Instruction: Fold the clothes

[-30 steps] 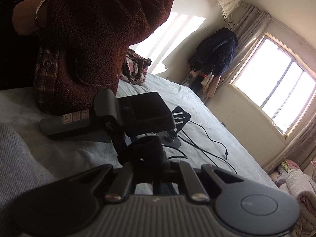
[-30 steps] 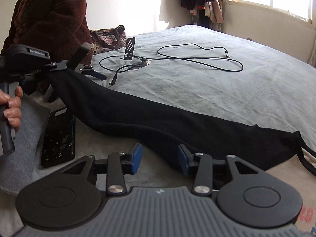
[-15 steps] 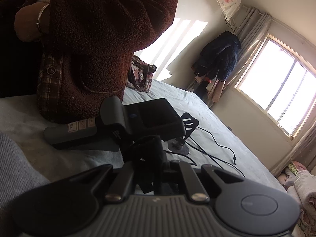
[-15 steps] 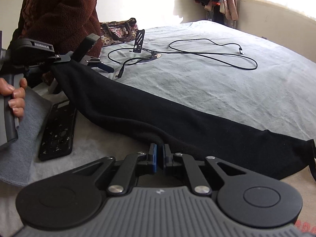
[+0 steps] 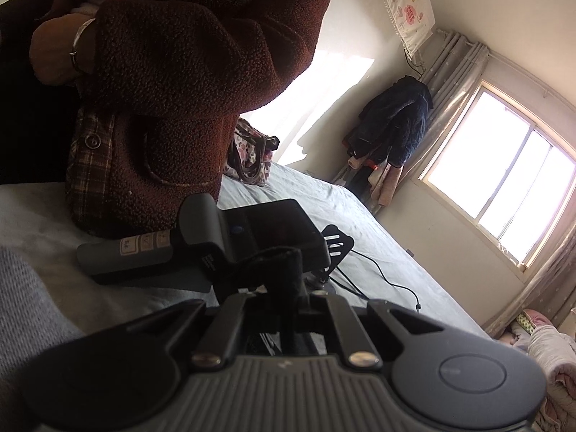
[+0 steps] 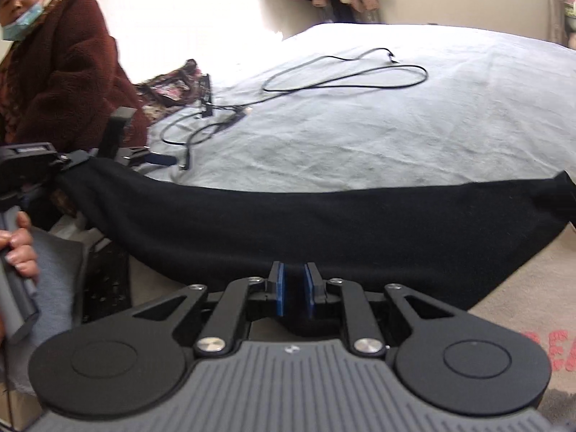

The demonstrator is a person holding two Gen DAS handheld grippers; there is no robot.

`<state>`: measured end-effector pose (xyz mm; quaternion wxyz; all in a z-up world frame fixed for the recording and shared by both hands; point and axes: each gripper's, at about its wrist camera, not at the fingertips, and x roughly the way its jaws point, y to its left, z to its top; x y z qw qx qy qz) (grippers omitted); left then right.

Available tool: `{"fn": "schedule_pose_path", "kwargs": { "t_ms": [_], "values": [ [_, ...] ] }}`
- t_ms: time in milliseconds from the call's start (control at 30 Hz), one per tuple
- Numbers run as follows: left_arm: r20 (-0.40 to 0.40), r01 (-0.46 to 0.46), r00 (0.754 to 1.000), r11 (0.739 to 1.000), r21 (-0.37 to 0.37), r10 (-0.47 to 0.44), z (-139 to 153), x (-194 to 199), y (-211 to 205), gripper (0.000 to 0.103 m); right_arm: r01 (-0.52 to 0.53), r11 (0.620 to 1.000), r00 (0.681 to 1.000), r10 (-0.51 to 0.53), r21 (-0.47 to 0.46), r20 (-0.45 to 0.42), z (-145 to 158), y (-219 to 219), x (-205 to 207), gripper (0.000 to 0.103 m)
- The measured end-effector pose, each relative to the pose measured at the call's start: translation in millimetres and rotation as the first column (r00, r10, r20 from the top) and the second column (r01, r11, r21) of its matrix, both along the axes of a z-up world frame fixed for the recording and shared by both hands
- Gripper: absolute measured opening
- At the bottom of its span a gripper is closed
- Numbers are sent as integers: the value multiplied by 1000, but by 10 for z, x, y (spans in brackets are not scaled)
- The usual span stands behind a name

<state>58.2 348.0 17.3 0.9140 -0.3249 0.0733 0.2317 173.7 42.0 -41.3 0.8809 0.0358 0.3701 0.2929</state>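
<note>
Right claw (image 6: 295, 293): blue pads (image 6: 279, 293) drawn close, pinching the near edge of the black garment (image 6: 324, 223). Left claw (image 5: 284, 288): fingers pressed together on a bunched end of the same garment (image 5: 280, 270), which stands up between them.

Garment: black, stretched in a long band between the two claws, sagging toward the bed (image 6: 396, 126); its far right end hangs past the bed edge. In the right wrist view the left claw (image 6: 86, 156) grips the garment's left end, with a hand (image 6: 19, 248) around its handle.

Grey cloth (image 6: 54, 280): on the bed under that hand. Dark phone (image 6: 108, 288): lying flat just beside the grey cloth, partly under the garment.

Remote (image 5: 126, 255): grey, buttoned, lying just beyond the left claw, touching a black device (image 5: 270, 230).

Cable (image 6: 342, 75): black, looped over the mid bed, well apart from the garment. Phone stand (image 5: 336, 244): upright by the cable.

Bag (image 5: 252, 154): floral, on the far bed; contents cannot be told. Bystander (image 6: 68, 72): brown fleece coat, next to the bag.

Window (image 5: 504, 187): far wall; dark coats (image 5: 392, 122) hanging beside it.
</note>
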Motion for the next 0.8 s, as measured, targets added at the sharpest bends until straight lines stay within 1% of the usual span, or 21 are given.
{"fn": "schedule_pose_path", "kwargs": {
  "t_ms": [67,133,167,267,333,400,467,533,600,667,733,800],
  "values": [
    [36,10,999,1000,-7,-9,13,-25,-1,5,32,999,999,-32,-1,-8,-112,83,23,19],
    [87,30,996,999,-31,-27,35,-49,-9,5,43,999,999,-43,19,0,-133,169,38,19],
    [113,41,993,998,-44,-36,49,-65,-18,5,54,998,998,-54,39,-13,-142,224,75,19],
    [201,90,977,993,-79,-72,105,-101,-76,5,118,987,991,-109,110,-84,-174,360,269,19],
    [238,123,966,989,-85,-100,144,-92,-138,5,151,977,982,-131,148,-133,-174,439,398,18],
    [254,157,958,984,-79,-133,178,-70,-229,5,167,970,975,-136,177,-175,-152,499,504,18],
    [272,193,948,978,-80,-165,204,-46,-321,5,176,957,969,-127,231,-214,-100,465,546,19],
    [290,231,936,969,-84,-198,225,-20,-414,5,187,931,961,-107,314,-255,-47,334,521,19],
    [300,271,924,959,-82,-235,255,24,-522,5,200,894,954,-84,400,-289,13,161,472,21],
    [300,312,912,948,-65,-279,290,74,-656,5,222,868,947,-84,443,-310,74,-61,410,46],
    [286,352,901,935,-42,-326,304,116,-804,5,244,840,940,-83,485,-331,134,-284,348,47],
    [260,390,891,921,-18,-373,286,155,-954,5,265,801,933,-72,536,-353,193,-490,300,47]
  ]
}}
